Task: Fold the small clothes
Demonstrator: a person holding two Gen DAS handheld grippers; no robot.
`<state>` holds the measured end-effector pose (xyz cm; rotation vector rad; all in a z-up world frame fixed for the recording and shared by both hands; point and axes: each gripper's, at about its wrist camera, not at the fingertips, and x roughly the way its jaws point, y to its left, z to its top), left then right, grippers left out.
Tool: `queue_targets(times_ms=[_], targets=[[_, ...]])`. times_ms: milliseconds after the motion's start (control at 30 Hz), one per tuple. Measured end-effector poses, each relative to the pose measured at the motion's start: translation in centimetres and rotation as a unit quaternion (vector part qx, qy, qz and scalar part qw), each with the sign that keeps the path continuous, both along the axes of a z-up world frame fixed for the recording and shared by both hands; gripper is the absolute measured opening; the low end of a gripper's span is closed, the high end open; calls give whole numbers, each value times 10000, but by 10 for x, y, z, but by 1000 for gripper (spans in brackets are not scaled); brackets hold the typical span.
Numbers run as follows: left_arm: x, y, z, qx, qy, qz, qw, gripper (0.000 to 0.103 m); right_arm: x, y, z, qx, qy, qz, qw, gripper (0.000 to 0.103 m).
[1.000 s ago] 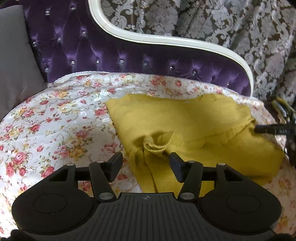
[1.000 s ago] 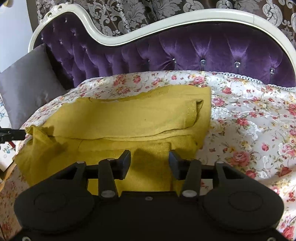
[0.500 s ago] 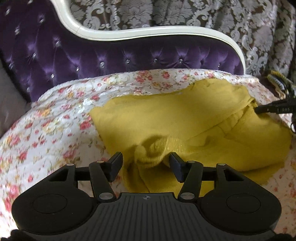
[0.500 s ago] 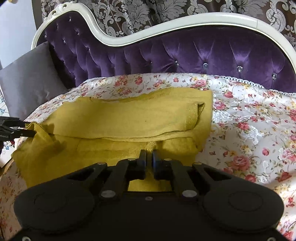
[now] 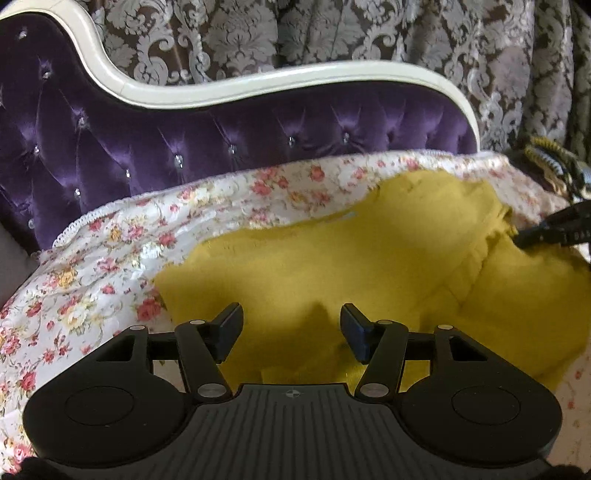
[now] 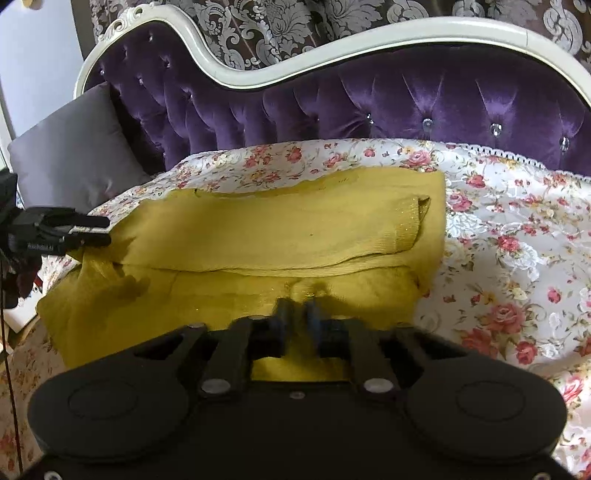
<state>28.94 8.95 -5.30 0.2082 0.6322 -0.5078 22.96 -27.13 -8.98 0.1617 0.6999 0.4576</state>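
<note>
A mustard-yellow knitted garment [image 6: 280,236] lies partly folded on the flowered sofa cover [image 6: 517,236]; it also shows in the left wrist view [image 5: 332,266]. My right gripper [image 6: 298,317] is shut on the garment's near edge, pinching a small ridge of cloth. My left gripper [image 5: 291,326] is open over the garment's left end, with cloth between and under its fingers. In the right wrist view the left gripper [image 6: 92,230] is at the garment's far left corner. In the left wrist view the right gripper [image 5: 532,236] touches the far right edge.
A purple tufted sofa back [image 6: 406,99] with a white frame rises behind. A grey cushion [image 6: 70,147] leans at the left end. Patterned curtains [image 5: 332,33] hang behind the sofa. A braided cord [image 5: 554,162] hangs at the right.
My right gripper closed on the garment's near edge and has lifted it slightly. My left gripper stayed open and moved forward over the garment's left end, turning right.
</note>
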Motion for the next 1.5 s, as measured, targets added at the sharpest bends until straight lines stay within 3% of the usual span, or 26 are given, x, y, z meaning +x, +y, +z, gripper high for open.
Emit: queue_targets(times_ms=[67,233,467,667,767,867,933,1133,1367,1500], targets=[[-9,4,4,2,-104,-104,9999,57,-5,-1,5,7,-77,-117,9999,9],[-38,13,4,351,-321,-570,9972,71,-18,-12,19,-81,-374,-564,9977,9],[-45,22,-9,657,-302,-842,9938,71,-21,-20,20,-52,-371,-759,9964,9],[-46,16,-14,1311,-812,-1242,9802,71,-21,-19,18,-51,-348,-769,9964,9],[-44,15,-14,1394,-800,-1379,9773,61,-20,-20,19,-31,-360,-769,9964,9],[-42,10,-17,1449,-762,-1485,9753,44,-20,-18,19,-26,-374,-749,9965,9],[-39,7,-19,1454,-693,-1466,9760,26,-20,-17,20,-24,-394,-722,9966,9],[-39,13,-10,546,-442,-1116,9913,12,-24,-16,26,-55,-492,-728,9961,9],[-26,28,29,-517,-241,-420,9975,11,-16,-19,61,-175,-1088,-773,9909,9],[-3,29,43,-585,-361,-88,9976,11,17,-24,71,-299,-1311,-906,9868,9]])
